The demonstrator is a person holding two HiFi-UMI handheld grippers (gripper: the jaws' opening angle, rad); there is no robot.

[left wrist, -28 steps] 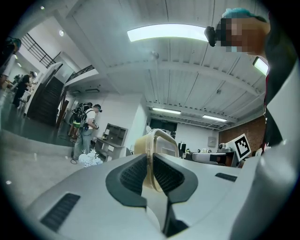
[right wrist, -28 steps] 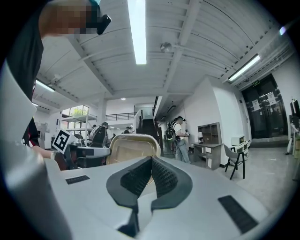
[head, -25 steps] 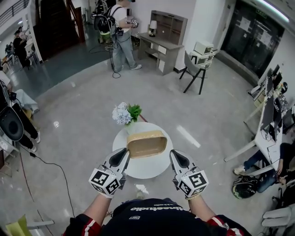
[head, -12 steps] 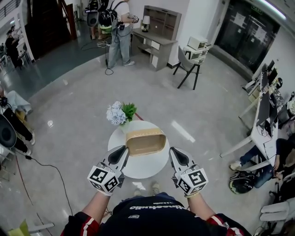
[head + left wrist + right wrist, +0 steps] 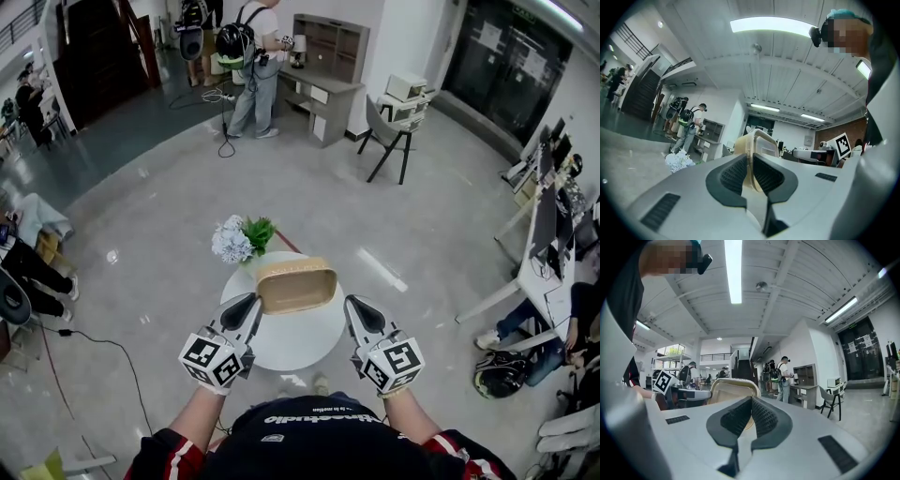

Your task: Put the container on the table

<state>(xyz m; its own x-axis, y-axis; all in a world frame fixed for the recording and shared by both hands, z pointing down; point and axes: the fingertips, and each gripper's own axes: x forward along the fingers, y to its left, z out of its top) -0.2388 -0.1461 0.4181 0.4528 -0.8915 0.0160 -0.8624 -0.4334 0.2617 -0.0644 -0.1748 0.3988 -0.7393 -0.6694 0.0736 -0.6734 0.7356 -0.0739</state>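
In the head view a tan oblong container (image 5: 296,284) hangs between my two grippers over the far half of a small round white table (image 5: 302,343). Whether it touches the tabletop cannot be told. My left gripper (image 5: 248,306) is shut on the container's left rim and my right gripper (image 5: 352,307) is shut on its right rim. In the left gripper view the container's rim (image 5: 761,139) rises from between the dark pads of the left gripper (image 5: 751,163). In the right gripper view the container (image 5: 727,389) shows just behind the closed right gripper (image 5: 751,408).
A bunch of white flowers with green leaves (image 5: 238,240) stands at the table's far left edge. Around the table is grey polished floor. A person with a backpack (image 5: 251,61) stands far off by a desk (image 5: 323,94). A chair (image 5: 394,131) is further right.
Both grippers and the container keep almost the same place in the view. The table and flowers have shifted slightly beneath them as the camera moved.
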